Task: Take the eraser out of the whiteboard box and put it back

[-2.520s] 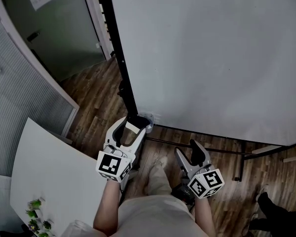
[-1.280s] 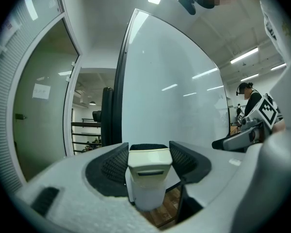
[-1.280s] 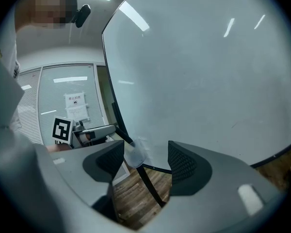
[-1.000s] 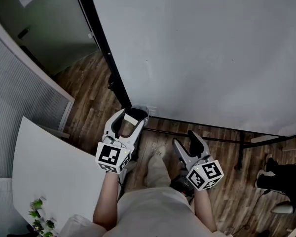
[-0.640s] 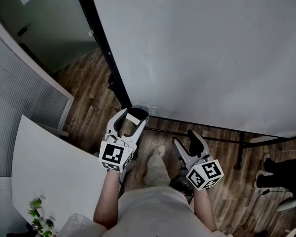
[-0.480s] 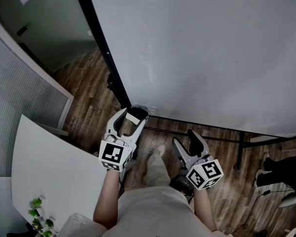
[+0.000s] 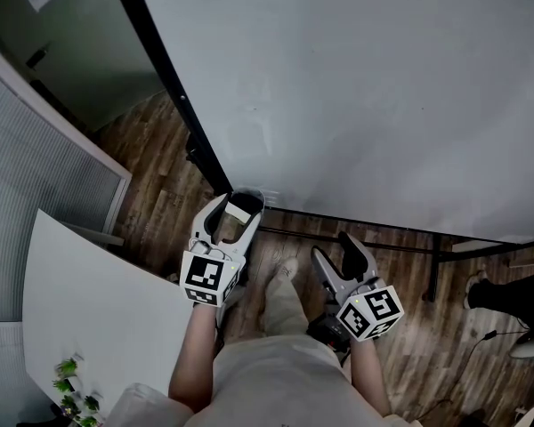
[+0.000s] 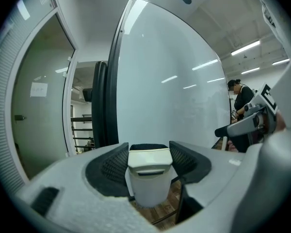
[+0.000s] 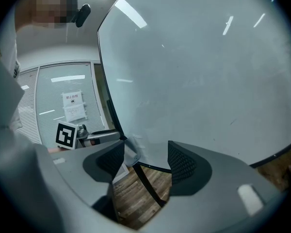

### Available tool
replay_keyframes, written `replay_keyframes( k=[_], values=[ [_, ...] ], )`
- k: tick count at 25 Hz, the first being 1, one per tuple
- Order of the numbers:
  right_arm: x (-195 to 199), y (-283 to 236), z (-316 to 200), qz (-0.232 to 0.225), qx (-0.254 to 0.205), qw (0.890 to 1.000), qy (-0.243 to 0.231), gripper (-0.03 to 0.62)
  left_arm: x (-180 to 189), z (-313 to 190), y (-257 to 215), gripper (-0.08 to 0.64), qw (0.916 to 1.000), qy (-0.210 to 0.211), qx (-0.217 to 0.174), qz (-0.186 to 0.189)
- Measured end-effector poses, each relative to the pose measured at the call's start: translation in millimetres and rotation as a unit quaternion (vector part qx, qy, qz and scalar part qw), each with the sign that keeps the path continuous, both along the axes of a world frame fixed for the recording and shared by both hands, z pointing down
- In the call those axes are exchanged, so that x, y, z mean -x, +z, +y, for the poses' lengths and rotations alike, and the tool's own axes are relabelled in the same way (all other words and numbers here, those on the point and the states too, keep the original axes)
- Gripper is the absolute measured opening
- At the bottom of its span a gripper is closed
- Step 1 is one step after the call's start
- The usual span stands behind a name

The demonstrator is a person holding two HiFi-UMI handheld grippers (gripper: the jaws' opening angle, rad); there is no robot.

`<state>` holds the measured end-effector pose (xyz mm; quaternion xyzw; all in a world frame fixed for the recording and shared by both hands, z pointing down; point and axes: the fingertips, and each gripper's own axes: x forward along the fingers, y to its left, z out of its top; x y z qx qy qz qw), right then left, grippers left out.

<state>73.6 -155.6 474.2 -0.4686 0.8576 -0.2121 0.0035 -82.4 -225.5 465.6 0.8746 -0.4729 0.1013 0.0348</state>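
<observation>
Left tool point(image 7: 235, 213) is clamped on the eraser point(image 7: 240, 208), right at the whiteboard box point(image 7: 258, 197)!
Its jaws pinch the eraser's sides at the lower corner of the whiteboard point(image 7: 383, 87), while the right tool point(image 7: 335, 249) hangs with jaws apart and empty. I'd call this the put-back: next comes a square drop into the box, then letting go. Whether the eraser already touches the box, I can't tell. It's a tight spot, with the black frame post point(image 7: 173, 96) just left and the board face ahead. Open wooden floor point(image 7: 151, 185) on the near side leaves room to back out.
</observation>
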Motion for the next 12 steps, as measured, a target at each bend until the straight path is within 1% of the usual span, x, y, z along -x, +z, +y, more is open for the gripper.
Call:
replay_keyframes(
  k=[7,12],
  values=[
    [-2.1,2.8,-2.2,0.001,0.002,1.0,0.002,0.282,-2.4,-4.7,11.4,0.261,0.9999,-0.005,0.006,-0.013],
    [-4.4,5.7,-3.4,0.002,0.004,1.0,0.002,0.281,-2.5,-5.8,13.7,0.261,0.9999,-0.007,0.005,-0.01]
  ],
)
